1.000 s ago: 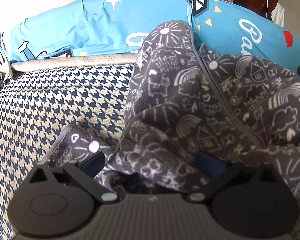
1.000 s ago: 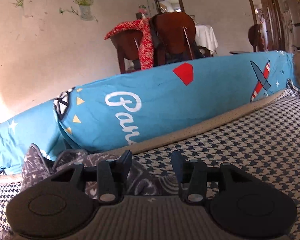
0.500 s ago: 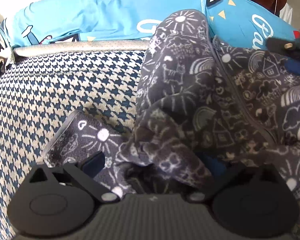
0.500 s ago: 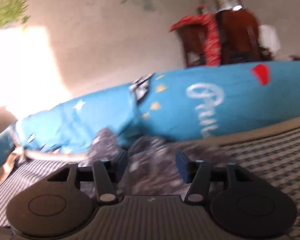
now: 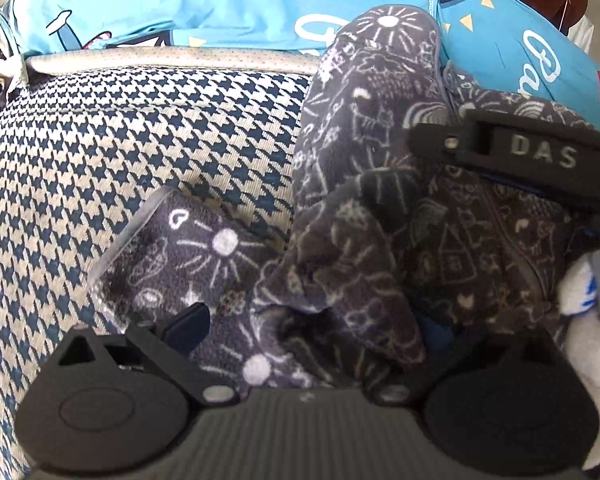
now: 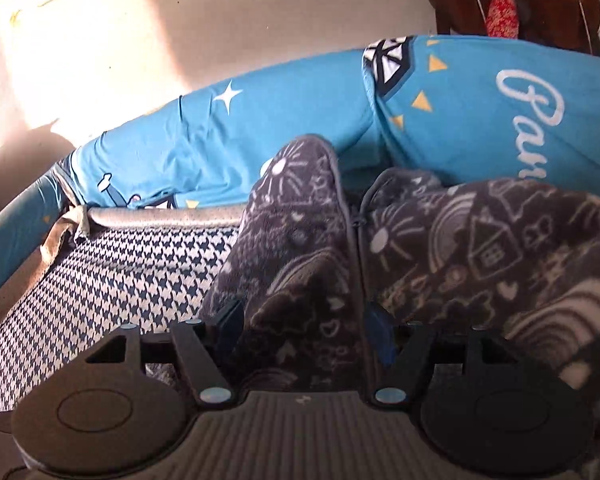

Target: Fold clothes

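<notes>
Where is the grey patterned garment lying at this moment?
The grey patterned garment lies crumpled on the houndstooth cover, right of centre in the left wrist view, its top against the blue bolster; both grippers reach into it.

Bright daylight, sharp throughout. Warm sun patch glaring on the wall upper left. Strong fisheye bending and dark vignette at corners.

left wrist: close, facing cushions | right wrist: same | shared: fleece garment
</notes>
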The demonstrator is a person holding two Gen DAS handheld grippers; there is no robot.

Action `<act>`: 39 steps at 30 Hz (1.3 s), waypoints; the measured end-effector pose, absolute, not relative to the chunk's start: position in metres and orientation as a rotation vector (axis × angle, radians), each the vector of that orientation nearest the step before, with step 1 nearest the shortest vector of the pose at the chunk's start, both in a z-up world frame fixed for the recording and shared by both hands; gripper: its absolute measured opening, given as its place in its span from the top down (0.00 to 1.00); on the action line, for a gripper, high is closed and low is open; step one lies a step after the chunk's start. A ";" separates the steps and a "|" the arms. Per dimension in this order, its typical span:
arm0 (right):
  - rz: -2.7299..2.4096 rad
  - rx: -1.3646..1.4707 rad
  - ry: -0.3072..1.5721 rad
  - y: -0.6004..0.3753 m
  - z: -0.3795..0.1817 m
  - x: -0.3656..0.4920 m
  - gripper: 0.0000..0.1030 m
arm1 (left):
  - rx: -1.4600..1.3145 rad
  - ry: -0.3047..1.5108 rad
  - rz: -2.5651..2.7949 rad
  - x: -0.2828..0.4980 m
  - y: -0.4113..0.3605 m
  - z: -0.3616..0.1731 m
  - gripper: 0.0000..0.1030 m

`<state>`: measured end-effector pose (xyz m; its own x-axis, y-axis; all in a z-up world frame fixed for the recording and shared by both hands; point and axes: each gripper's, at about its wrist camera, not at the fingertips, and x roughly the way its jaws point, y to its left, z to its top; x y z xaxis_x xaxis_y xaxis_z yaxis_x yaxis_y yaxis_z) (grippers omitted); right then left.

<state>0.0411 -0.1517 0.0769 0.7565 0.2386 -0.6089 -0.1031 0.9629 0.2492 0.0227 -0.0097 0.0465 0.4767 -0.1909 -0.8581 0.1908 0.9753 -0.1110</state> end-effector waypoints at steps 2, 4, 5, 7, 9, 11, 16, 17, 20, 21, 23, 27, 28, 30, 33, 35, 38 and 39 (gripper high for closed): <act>0.211 0.225 0.711 -0.147 0.072 0.045 0.32 | 0.006 1.048 -0.235 0.021 -0.009 0.046 0.00; 0.224 0.227 0.732 -0.142 0.067 0.049 0.31 | 0.011 1.050 -0.237 0.020 -0.009 0.045 0.00; 0.223 0.216 0.743 -0.138 0.064 0.052 0.31 | 0.013 1.053 -0.239 0.020 -0.008 0.043 0.00; 0.210 0.179 0.770 -0.131 0.056 0.057 0.31 | 0.016 1.061 -0.239 0.020 -0.007 0.040 0.00; 0.198 0.147 0.788 -0.124 0.050 0.061 0.44 | 0.016 1.068 -0.238 0.020 -0.005 0.037 0.00; 0.193 0.130 0.789 -0.122 0.046 0.063 0.67 | 0.012 1.071 -0.238 0.020 -0.003 0.036 0.00; 0.186 0.172 0.763 -0.126 0.048 0.066 0.91 | 0.037 1.060 -0.208 0.019 -0.005 0.034 0.00; 0.192 0.190 0.747 -0.127 0.051 0.065 0.92 | 0.037 1.058 -0.200 0.019 -0.005 0.034 0.00; 0.222 0.259 0.686 -0.129 0.064 0.063 0.94 | 0.033 1.031 -0.165 0.021 -0.004 0.036 0.00; 0.236 0.284 0.660 -0.130 0.069 0.062 0.94 | 0.033 1.017 -0.151 0.022 -0.004 0.037 0.00; 0.261 0.316 0.610 -0.129 0.079 0.059 0.94 | 0.038 0.987 -0.120 0.024 -0.003 0.040 0.00; 0.307 0.337 0.513 -0.125 0.094 0.051 0.94 | 0.047 0.936 -0.021 0.033 0.008 0.046 0.00; 0.309 0.330 0.498 -0.124 0.097 0.049 0.94 | 0.043 0.929 0.008 0.036 0.012 0.048 0.00; 0.309 0.311 0.471 -0.121 0.103 0.046 0.95 | 0.033 0.934 0.084 0.047 0.021 0.049 0.00; 0.310 0.282 0.431 -0.118 0.111 0.040 0.94 | 0.004 0.945 0.158 0.050 0.037 0.051 0.00; 0.301 0.261 0.423 -0.118 0.115 0.038 0.94 | 0.019 0.918 0.158 0.046 0.036 0.057 0.00; 0.270 0.236 0.453 -0.125 0.113 0.037 0.94 | 0.055 0.864 0.139 0.038 0.028 0.068 0.00; 0.254 0.235 0.460 -0.130 0.112 0.036 0.93 | 0.056 0.840 0.126 0.037 0.026 0.073 0.00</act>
